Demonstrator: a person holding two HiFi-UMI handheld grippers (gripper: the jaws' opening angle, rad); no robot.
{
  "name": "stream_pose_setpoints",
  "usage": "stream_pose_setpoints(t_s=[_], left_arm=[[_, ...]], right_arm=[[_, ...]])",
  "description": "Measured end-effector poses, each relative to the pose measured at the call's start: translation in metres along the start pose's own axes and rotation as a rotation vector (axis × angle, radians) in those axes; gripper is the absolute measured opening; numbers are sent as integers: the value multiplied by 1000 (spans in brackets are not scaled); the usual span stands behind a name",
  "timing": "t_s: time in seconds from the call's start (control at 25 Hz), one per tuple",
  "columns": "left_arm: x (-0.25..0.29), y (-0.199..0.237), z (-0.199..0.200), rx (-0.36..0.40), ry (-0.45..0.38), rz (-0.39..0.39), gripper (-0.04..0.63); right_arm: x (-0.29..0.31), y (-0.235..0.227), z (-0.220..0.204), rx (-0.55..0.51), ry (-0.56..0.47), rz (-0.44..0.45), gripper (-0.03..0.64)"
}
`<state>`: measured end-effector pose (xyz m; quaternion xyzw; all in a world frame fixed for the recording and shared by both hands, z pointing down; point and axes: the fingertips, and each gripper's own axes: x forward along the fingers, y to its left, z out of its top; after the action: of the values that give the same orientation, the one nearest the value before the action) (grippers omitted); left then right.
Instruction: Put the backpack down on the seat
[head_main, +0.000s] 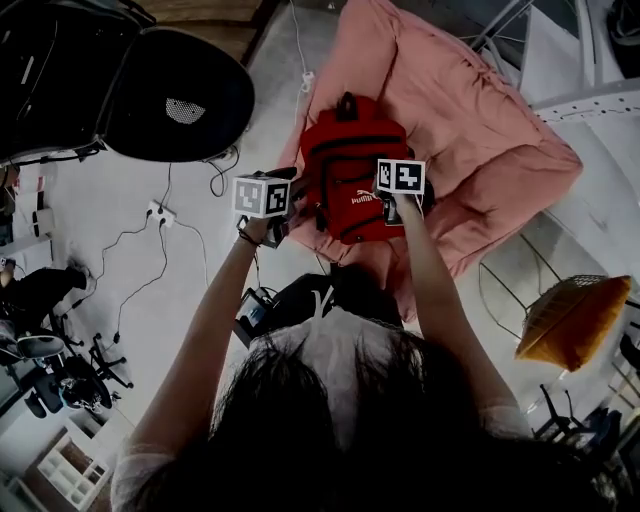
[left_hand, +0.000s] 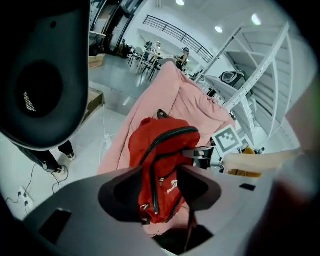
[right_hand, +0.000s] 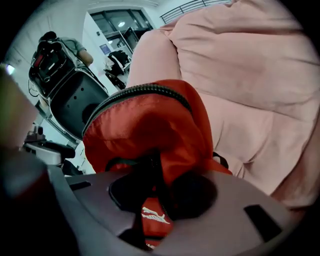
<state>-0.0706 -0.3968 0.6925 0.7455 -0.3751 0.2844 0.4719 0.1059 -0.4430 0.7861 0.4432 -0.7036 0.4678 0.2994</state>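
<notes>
A red backpack (head_main: 350, 170) with black zips rests upright against a pink beanbag seat (head_main: 470, 130). My left gripper (head_main: 298, 206) is at its left side. In the left gripper view the jaws of my left gripper (left_hand: 160, 187) stand wide apart around the backpack's (left_hand: 160, 150) lower front without clamping it, so it is open. My right gripper (head_main: 396, 207) is at the backpack's right side. In the right gripper view my right gripper (right_hand: 162, 192) has its jaws nearly together, pinching a dark fold of the backpack (right_hand: 150, 120). The seat (right_hand: 250, 75) fills the background.
A black office chair (head_main: 180, 95) stands to the left. A power strip and cables (head_main: 160, 213) lie on the floor beside it. An orange wire chair (head_main: 575, 315) is at the right and white shelving (head_main: 600, 110) stands behind the seat. A person (right_hand: 75, 47) stands far back.
</notes>
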Motion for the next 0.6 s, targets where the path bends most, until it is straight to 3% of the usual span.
stream_pose_setpoints(t_s=[0.08,0.16,0.36,0.6], left_arm=[[-11,-7,-6,-5,-18,-30,204],[-26,-16,-6,6,-59,-60,204],[-70,-33,-2,49,-173,-62,204],[-103,-47,-13,19,-278,-107,202]], right_arm=[[-2,-3,0,16,3,-6,135],[-9,-6,2,19,-30,-8,254],[-49,-5,6,24,-133,12,256],[-125,39,10,-85,-313,70,255]])
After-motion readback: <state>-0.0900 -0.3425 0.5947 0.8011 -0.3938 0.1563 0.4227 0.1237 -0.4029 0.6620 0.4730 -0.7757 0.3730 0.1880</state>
